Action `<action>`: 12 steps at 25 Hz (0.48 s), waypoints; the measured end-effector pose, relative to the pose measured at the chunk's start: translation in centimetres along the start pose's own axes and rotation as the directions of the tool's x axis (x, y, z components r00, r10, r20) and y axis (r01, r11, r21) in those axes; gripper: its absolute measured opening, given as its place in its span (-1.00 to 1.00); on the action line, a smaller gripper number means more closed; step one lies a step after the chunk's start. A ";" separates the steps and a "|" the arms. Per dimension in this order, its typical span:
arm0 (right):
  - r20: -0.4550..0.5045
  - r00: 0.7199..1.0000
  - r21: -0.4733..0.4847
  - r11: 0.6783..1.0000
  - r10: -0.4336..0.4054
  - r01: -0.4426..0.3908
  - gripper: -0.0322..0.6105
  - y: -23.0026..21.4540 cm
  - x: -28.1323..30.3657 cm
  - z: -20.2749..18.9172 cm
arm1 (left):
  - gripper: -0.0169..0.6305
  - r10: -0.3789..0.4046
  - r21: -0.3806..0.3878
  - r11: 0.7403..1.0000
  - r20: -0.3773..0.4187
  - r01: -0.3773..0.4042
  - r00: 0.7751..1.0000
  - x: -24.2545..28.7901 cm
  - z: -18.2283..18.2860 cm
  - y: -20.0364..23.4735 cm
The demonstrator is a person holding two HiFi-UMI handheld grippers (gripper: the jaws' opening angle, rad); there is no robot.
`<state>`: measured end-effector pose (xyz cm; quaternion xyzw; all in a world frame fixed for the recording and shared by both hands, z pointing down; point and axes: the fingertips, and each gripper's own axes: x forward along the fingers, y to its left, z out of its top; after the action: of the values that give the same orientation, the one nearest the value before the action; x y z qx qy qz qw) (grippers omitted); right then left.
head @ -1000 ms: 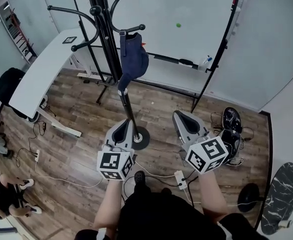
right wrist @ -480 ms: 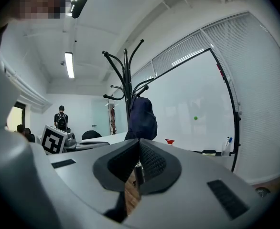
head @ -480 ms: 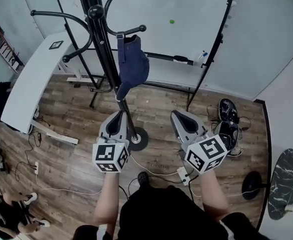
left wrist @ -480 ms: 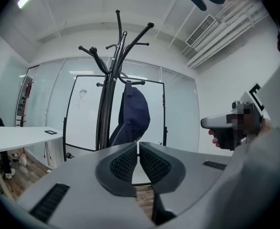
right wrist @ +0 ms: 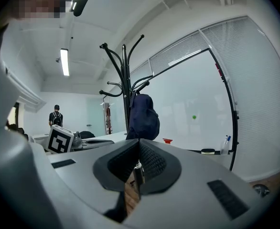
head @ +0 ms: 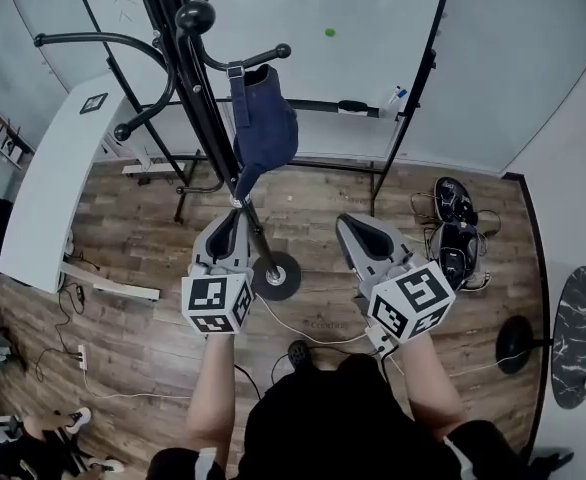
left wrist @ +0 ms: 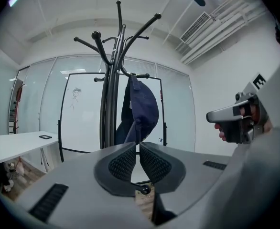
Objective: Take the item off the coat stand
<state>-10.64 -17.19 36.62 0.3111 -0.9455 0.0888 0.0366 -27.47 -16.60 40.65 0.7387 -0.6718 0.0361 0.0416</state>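
At the far left the white desk (head: pixel 43 198) has slid toward the edge of the head view over the last second, and the coat stand (head: pixel 201 118) now rises more steeply through the frame. The person seems to have moved closer to the stand, and the head has turned a little. The left gripper (head: pixel 231 222) sat across the pole a second ago and now lies just to its left, above the round base (head: pixel 276 275). Its claw is pressed together with nothing in it, as its own view shows. The navy cap (head: pixel 263 128) hangs where it did, looped over a short hook (head: pixel 265 56) on the stand's right side, higher than both tools and untouched. To its right, the right gripper (head: pixel 353 228) has hardly moved. Its claw is also closed and empty, and it points at the cap from below. My reading is that this is still the approach – the grippers have lined up on either side of the pole, but neither has risen to the cap. One claw has to part before it can take the brim or crown and lift it off the hook.
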 end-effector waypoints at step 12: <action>-0.040 0.998 0.029 0.999 -0.041 0.042 -0.80 0.4 0.9 -1.7 | -0.61 -0.029 0.074 0.997 -0.039 0.032 0.999 2.7 -0.8 1.8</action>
<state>-11.57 -17.07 38.34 0.3295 -0.9365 0.1081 0.0523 -29.04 -19.34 41.75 0.7490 -0.6578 0.0746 0.0275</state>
